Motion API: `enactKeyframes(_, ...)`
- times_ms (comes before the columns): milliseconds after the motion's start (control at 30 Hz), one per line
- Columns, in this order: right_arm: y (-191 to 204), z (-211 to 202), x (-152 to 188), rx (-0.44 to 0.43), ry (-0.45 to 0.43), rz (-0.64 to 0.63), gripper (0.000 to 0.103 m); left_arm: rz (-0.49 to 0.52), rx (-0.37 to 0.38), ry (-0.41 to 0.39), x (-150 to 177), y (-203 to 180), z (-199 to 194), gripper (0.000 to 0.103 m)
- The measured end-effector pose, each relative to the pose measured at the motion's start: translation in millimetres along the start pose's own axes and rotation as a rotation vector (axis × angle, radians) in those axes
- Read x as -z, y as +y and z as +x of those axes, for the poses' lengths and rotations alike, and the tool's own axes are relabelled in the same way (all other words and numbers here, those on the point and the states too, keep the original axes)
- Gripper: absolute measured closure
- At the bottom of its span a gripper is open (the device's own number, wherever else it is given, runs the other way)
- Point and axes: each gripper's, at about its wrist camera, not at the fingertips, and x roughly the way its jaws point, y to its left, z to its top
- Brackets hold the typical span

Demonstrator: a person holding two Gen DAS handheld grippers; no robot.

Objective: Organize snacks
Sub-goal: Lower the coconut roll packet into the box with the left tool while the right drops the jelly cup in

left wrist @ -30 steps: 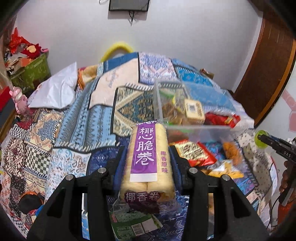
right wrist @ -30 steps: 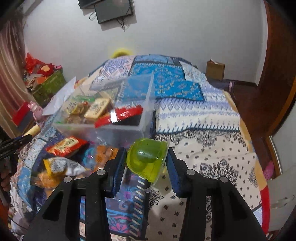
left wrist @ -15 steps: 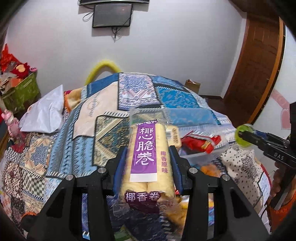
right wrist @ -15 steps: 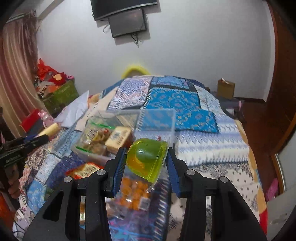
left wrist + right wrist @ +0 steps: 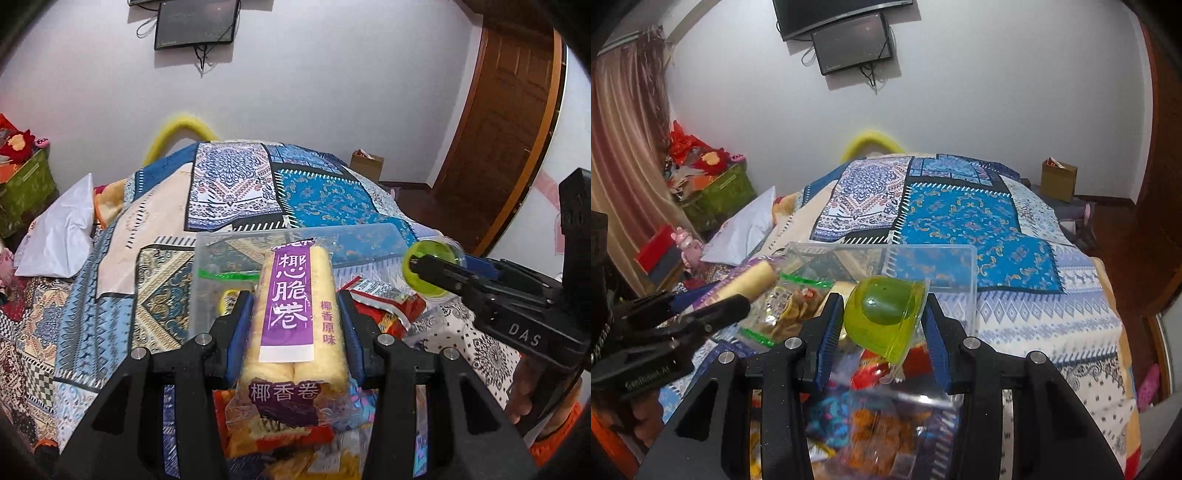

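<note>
While both hover over the clear bin (image 5: 931, 258), left hand-held gripper (image 5: 295, 325) clamps egg-roll pack (image 5: 295, 314) — long axis pointing forward; right hand-held gripper (image 5: 884, 325) clamps green jelly cup (image 5: 886, 317).

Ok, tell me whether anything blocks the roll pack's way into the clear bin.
Nothing visible does. The left gripper holds the roll pack before the open-topped clear bin. The right gripper, with the green cup, is off to the side.

Even indoor light, heavy fisheye bending with dark corners, blurred snack packets (image 5: 886, 435) nearest the lens
</note>
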Motion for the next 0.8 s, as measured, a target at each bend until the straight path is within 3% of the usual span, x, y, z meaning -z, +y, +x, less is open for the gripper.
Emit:
enactKeyframes(533, -13, 60, -7, 0.041, 0.125, -0.029, 0.063, -0.011, -0.032, 0.107, -7, -4, 75, 0.058)
enactKeyframes(800, -18, 67, -7, 0.035, 0.151, -0.014, 0.063, -0.049, -0.024, 0.148, -5, -2, 96, 0.058)
